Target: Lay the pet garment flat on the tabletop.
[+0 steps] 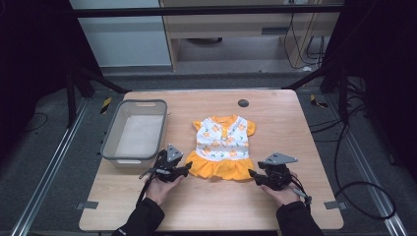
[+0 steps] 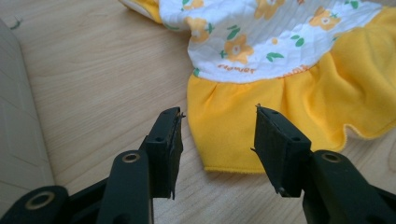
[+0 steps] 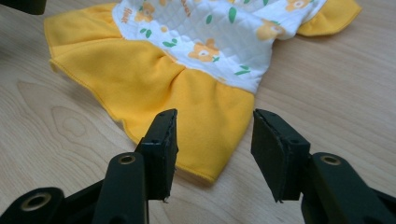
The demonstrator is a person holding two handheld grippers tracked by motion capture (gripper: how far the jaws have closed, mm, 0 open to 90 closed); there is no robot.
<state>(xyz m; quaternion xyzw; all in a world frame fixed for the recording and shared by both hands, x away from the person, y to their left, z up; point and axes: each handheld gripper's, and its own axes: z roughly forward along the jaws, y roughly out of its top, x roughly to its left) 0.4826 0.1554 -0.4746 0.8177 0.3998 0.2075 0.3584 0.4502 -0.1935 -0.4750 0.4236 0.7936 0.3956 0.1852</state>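
Left gripper and right gripper at the dress hem – jaws apart, nothing pinched.
Each sits at a bottom corner of the yellow skirt; the dress lies flat mid-table, grey basket to its left, farther back.

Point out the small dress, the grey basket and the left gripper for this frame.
small dress point(image 1: 224, 142), high view, on the white printed bodice.
grey basket point(image 1: 109, 134), high view, on its left wall.
left gripper point(image 2: 217, 133), left gripper view, midway between its open fingertips at the yellow hem corner.
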